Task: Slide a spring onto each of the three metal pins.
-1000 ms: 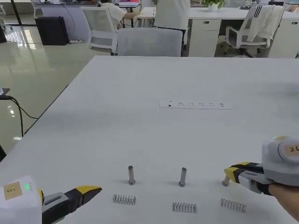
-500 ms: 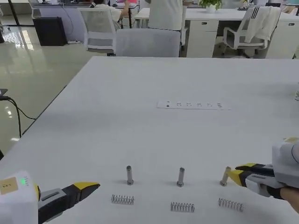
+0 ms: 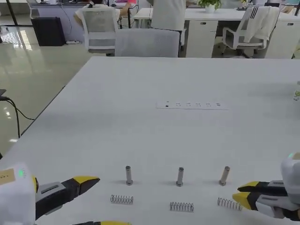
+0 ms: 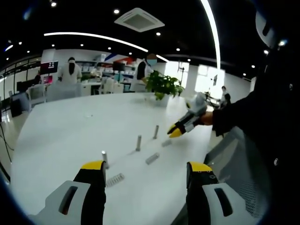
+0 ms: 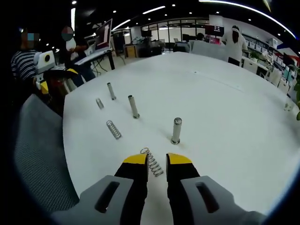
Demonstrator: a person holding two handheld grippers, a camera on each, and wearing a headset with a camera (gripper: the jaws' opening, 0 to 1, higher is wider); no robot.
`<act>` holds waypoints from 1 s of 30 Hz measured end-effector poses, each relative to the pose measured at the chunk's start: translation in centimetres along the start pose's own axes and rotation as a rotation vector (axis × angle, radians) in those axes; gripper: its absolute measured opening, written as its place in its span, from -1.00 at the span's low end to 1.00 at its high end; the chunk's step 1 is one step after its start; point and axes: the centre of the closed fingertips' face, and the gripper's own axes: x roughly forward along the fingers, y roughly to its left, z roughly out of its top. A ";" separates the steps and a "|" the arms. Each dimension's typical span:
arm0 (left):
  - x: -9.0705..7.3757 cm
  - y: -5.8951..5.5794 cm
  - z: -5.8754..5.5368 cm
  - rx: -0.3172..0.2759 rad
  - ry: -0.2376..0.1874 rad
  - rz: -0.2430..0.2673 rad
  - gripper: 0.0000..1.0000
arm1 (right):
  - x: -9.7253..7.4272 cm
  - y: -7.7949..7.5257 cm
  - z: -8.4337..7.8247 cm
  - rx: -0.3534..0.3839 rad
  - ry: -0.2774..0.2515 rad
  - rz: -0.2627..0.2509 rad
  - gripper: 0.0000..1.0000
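Three pins and no spring on any of them: the left pin (image 3: 129,175), the middle pin (image 3: 180,176) and the right pin (image 3: 224,175) stand upright and bare in a row on the white table (image 3: 140,93), so the task looks to be at its very start. Each pin has a coil lying flat just in front of it, not touching it: the left spring (image 3: 122,199), the middle spring (image 3: 181,206) and the right spring (image 3: 228,202). The right gripper (image 5: 157,160) is low over the table with its jaws a narrow way apart, and the near end of the right spring lies between the tips. The jaws do not appear to have closed on the wire, so I judge the spring unheld and the first pick-up to be the step in hand. The left gripper (image 4: 147,166) hangs over the near left of the table, jaws spread wide with nothing between them, and the left spring and left pin lie just ahead of it. All three springs are yet to be lifted, turned on end and slid down over their pins.
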 end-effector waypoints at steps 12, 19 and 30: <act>-0.1 1.0 0.9 0.022 0.006 -0.010 0.31 | 0.8 0.4 -2.0 -0.065 0.077 0.044 -0.76; 1.5 0.5 0.4 0.003 0.000 -0.036 0.31 | 1.3 0.5 -2.5 -0.110 0.115 0.063 -0.77; 2.9 0.2 0.3 0.002 -0.002 -0.074 0.31 | 1.3 0.6 -3.0 -0.126 0.140 0.088 -0.82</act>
